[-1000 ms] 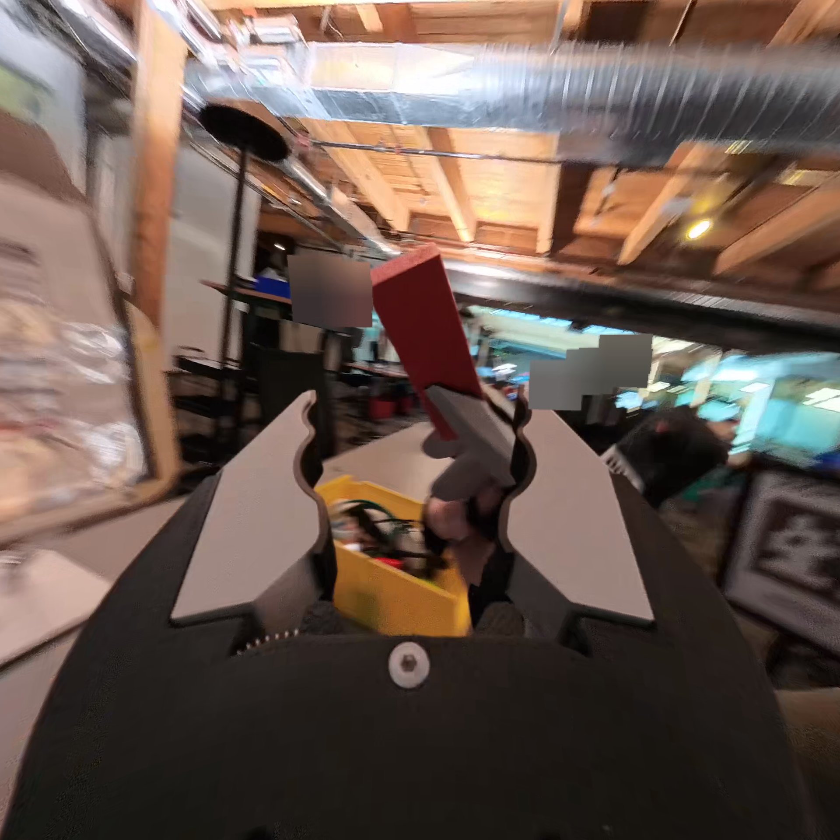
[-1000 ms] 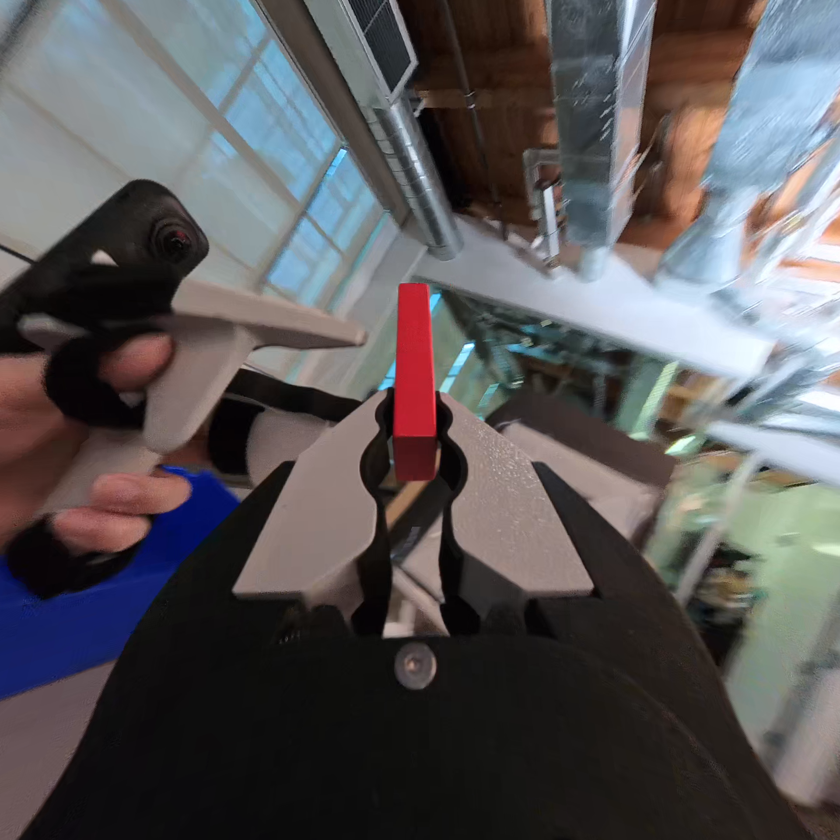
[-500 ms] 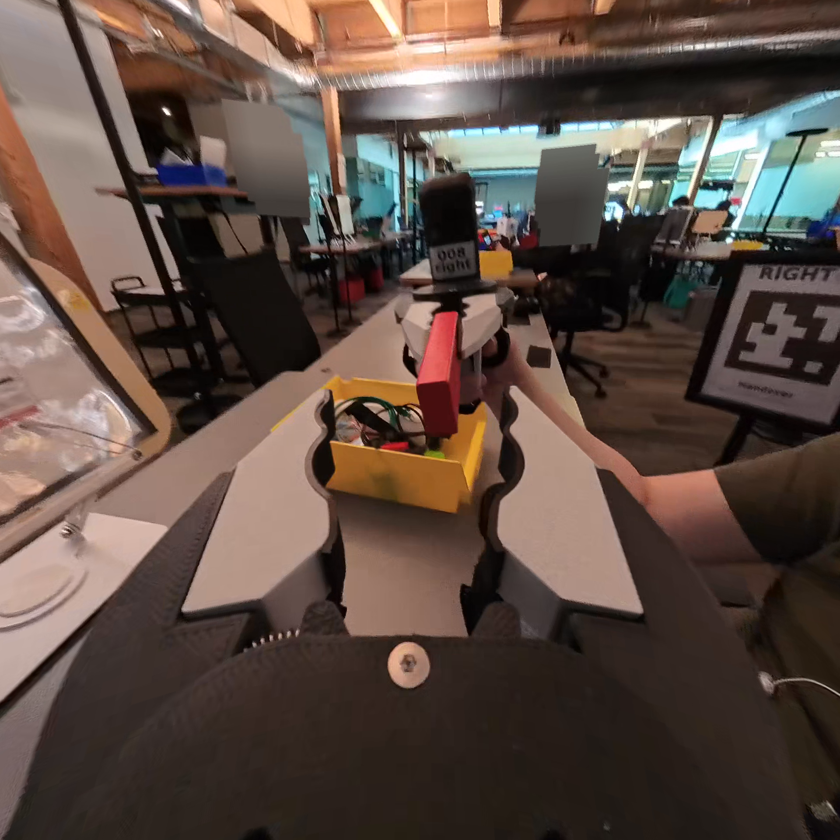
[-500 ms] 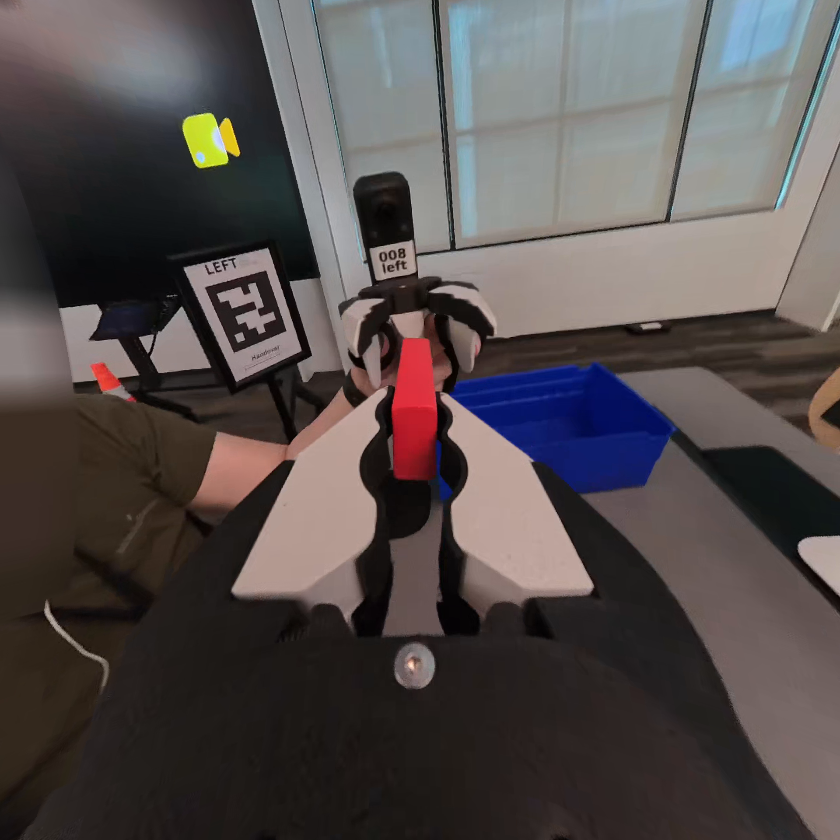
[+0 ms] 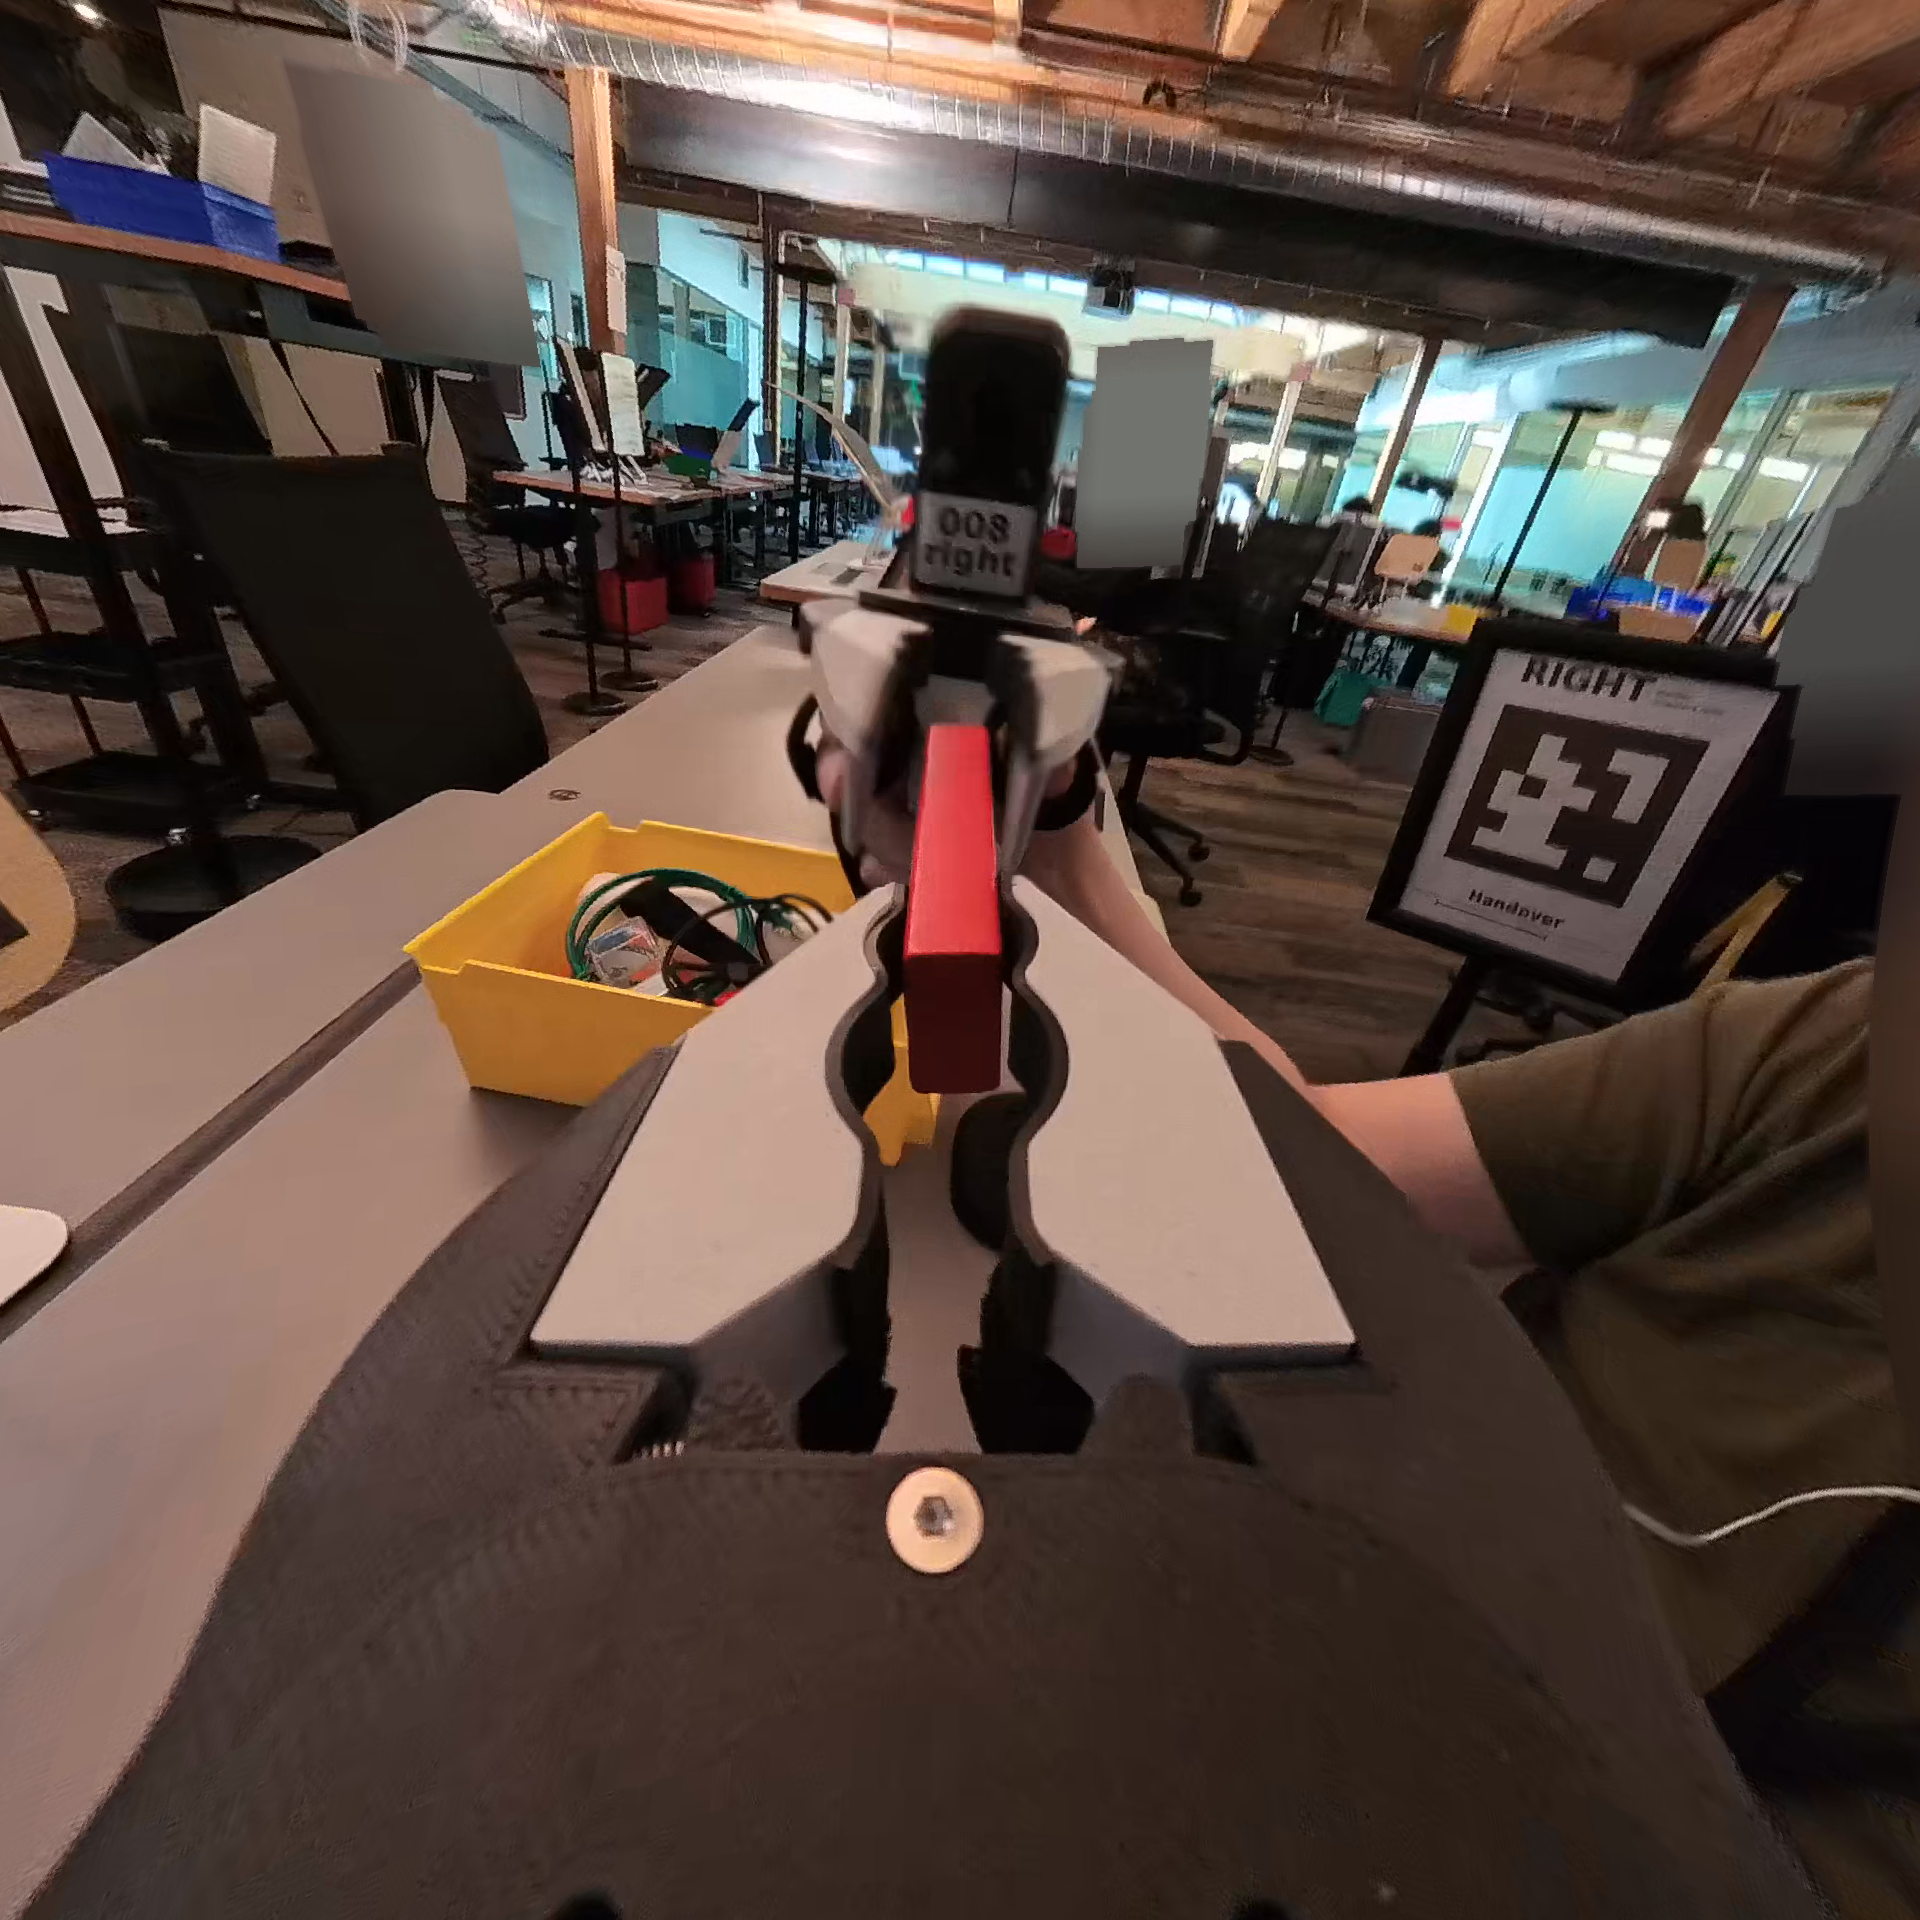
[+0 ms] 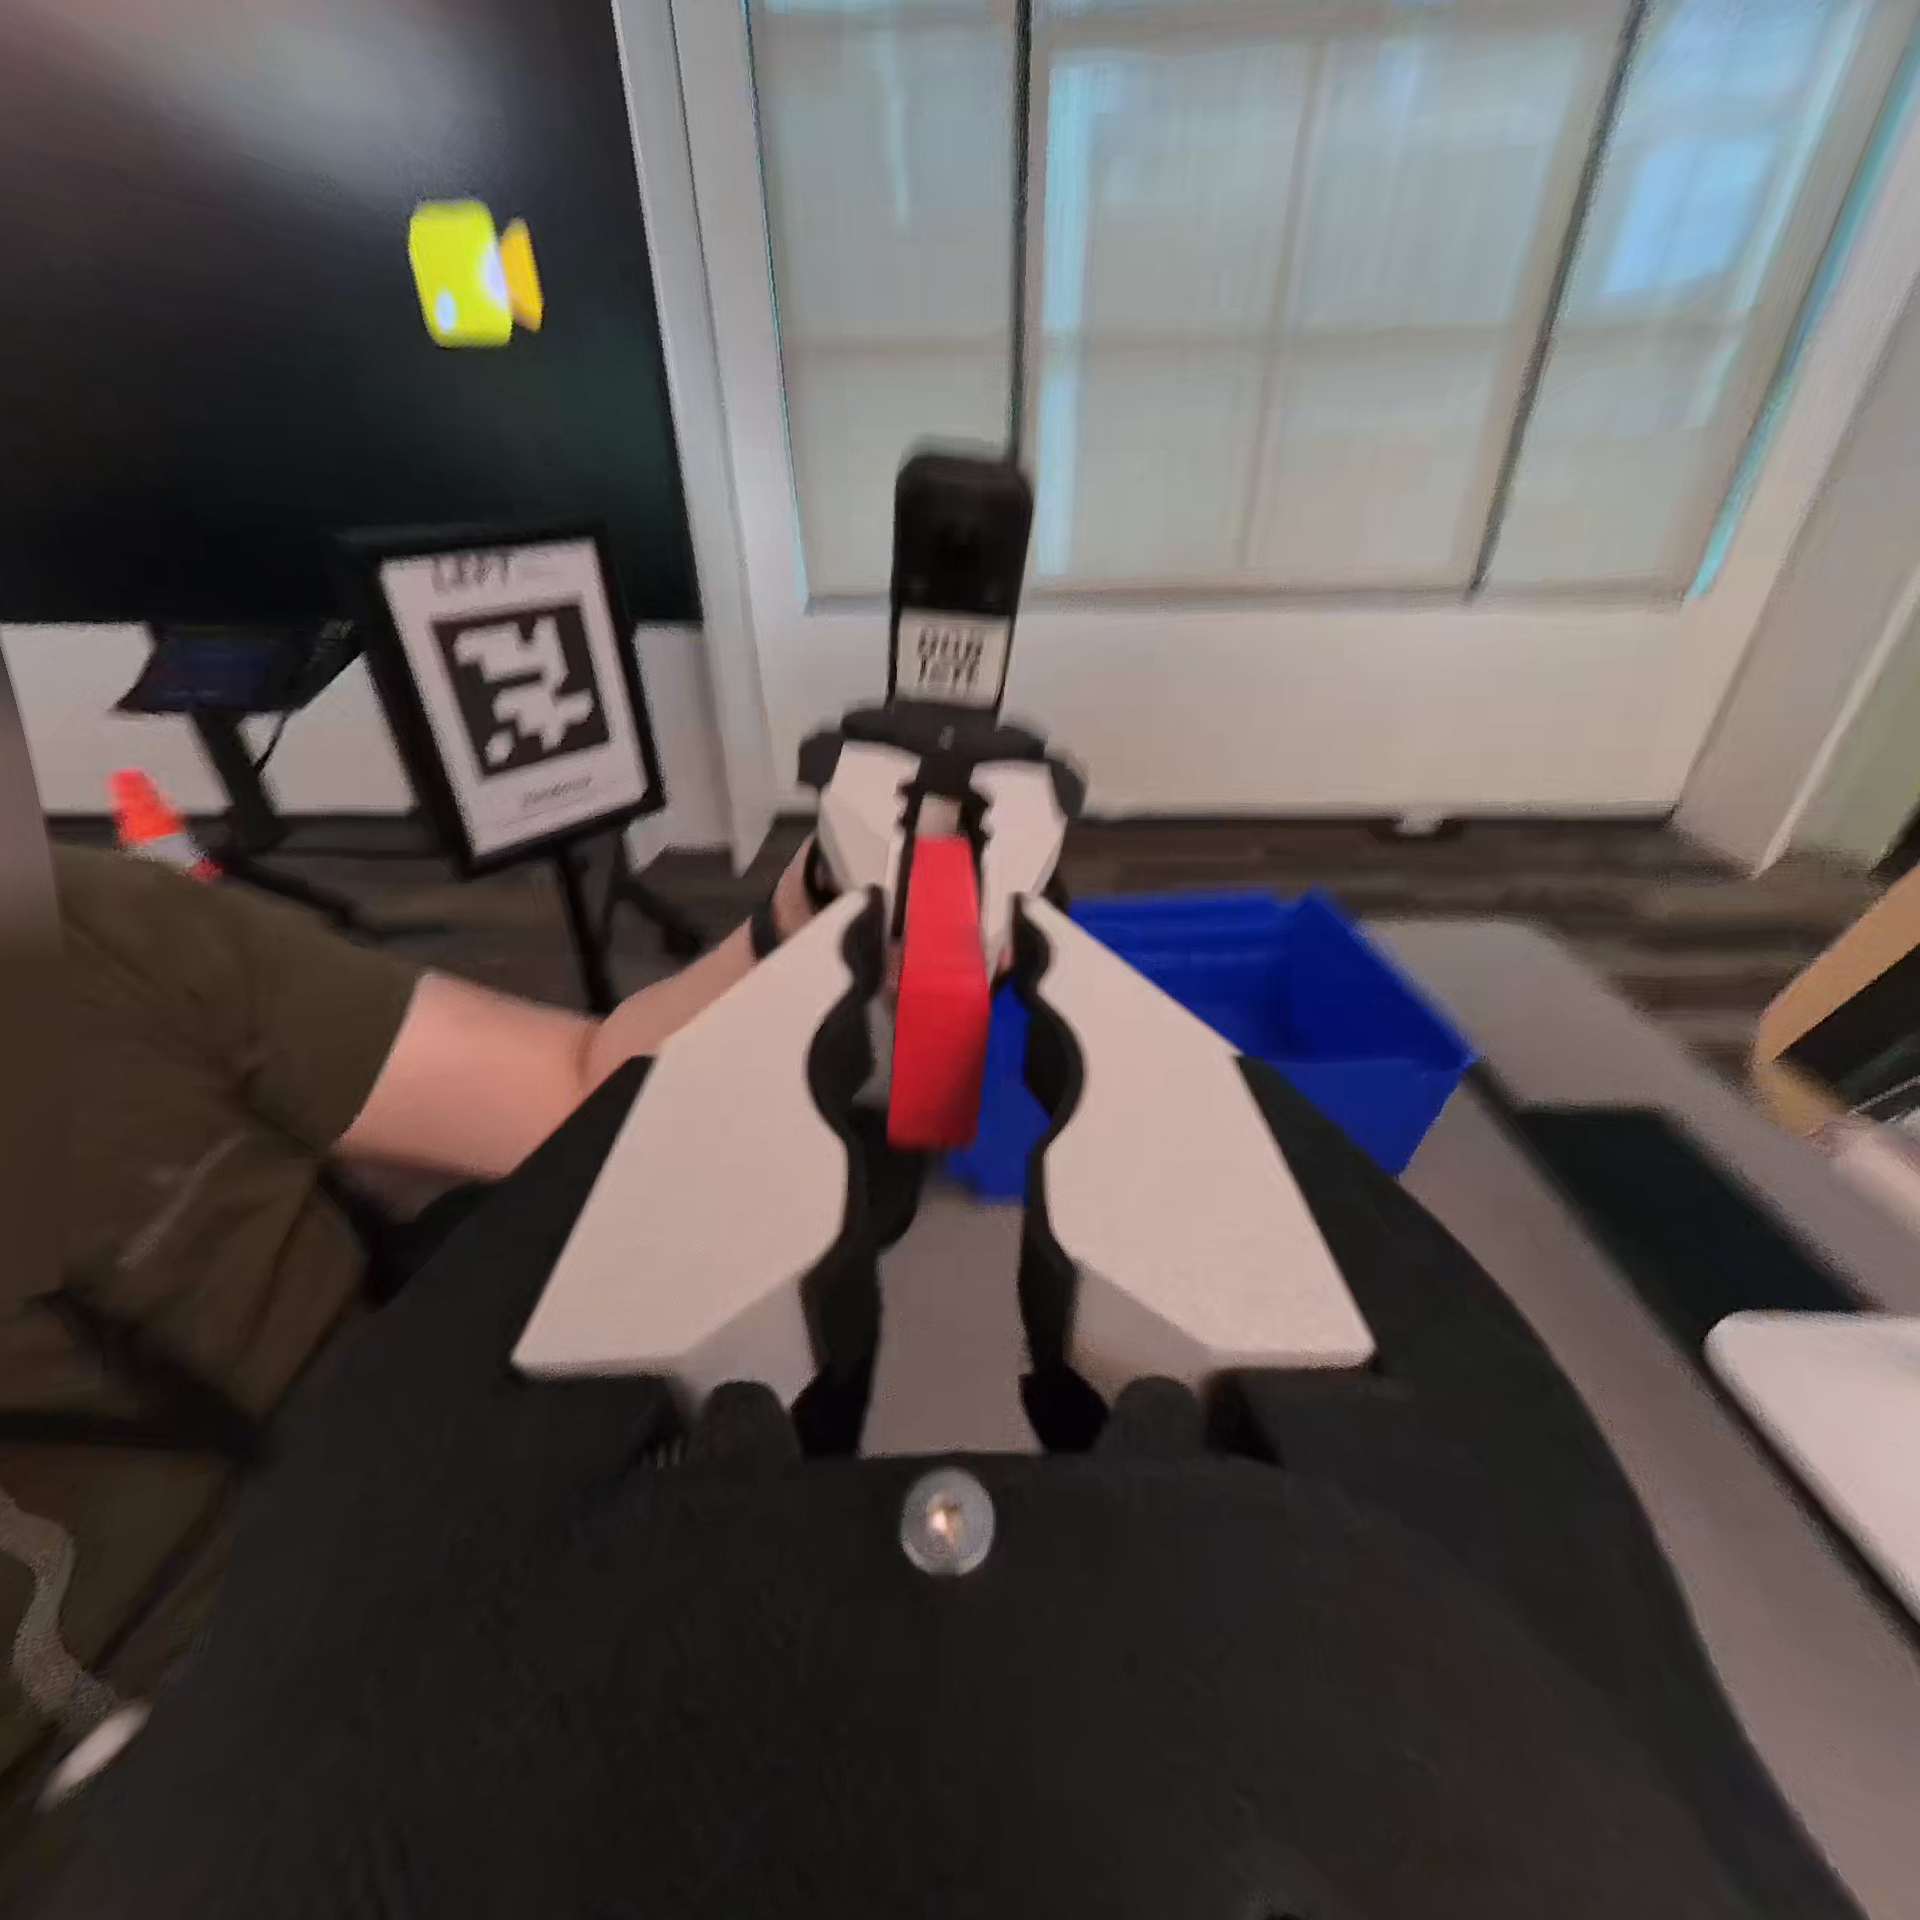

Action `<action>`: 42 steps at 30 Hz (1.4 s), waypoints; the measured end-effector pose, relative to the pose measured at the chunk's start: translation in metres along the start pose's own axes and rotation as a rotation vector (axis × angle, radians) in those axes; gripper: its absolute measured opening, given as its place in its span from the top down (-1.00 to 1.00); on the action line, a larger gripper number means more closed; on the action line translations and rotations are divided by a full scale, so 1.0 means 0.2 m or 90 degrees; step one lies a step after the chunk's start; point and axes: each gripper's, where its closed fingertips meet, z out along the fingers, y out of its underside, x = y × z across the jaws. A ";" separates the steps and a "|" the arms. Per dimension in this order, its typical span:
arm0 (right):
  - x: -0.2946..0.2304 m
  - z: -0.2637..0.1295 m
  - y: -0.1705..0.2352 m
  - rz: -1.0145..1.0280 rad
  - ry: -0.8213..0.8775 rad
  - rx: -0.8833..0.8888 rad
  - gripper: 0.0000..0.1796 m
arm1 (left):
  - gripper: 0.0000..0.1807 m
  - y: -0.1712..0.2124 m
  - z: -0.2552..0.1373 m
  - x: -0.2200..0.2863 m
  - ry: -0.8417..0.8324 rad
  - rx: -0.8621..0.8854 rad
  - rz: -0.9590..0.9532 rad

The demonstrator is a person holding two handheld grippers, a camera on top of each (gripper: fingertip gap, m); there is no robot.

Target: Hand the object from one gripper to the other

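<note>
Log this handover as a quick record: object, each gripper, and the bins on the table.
object: red block, in the air between the two facing grippers
left gripper: shut on the block's near end
right gripper: around the other end, slight gap showing, looks open
yellow bin: cables inside
blue bin: contents not visible

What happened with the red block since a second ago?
The two grippers swung down level and came together. The left gripper closed on the red block, and the right gripper has opened around its other end. The yellow bin and blue bin stayed put.
</note>
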 end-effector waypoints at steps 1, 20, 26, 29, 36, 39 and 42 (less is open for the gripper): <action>0.02 -0.02 -0.08 -0.033 0.030 0.061 0.54 | 0.84 -0.02 -0.01 -0.01 0.002 0.019 -0.018; 0.18 0.15 -0.04 -0.795 0.472 -0.126 0.13 | 0.85 -0.18 -0.17 -0.31 -0.028 0.350 -0.372; 0.29 0.17 0.07 -0.959 0.545 -0.275 0.40 | 0.85 -0.11 -0.11 -0.33 -0.062 0.310 -0.396; 0.33 0.17 0.09 -1.002 0.577 -0.308 0.61 | 0.85 -0.08 -0.10 -0.35 -0.083 0.294 -0.396; 0.37 0.08 0.05 -0.939 0.609 -0.291 0.85 | 0.53 -0.15 -0.19 -0.36 -0.093 0.319 -0.360; 0.47 -0.14 -0.04 -0.753 0.670 -0.247 0.85 | 0.47 -0.23 -0.30 -0.36 -0.157 0.337 -0.282; 0.61 -0.53 -0.05 -0.385 0.729 -0.195 0.84 | 0.47 -0.31 -0.40 -0.31 -0.167 0.346 -0.233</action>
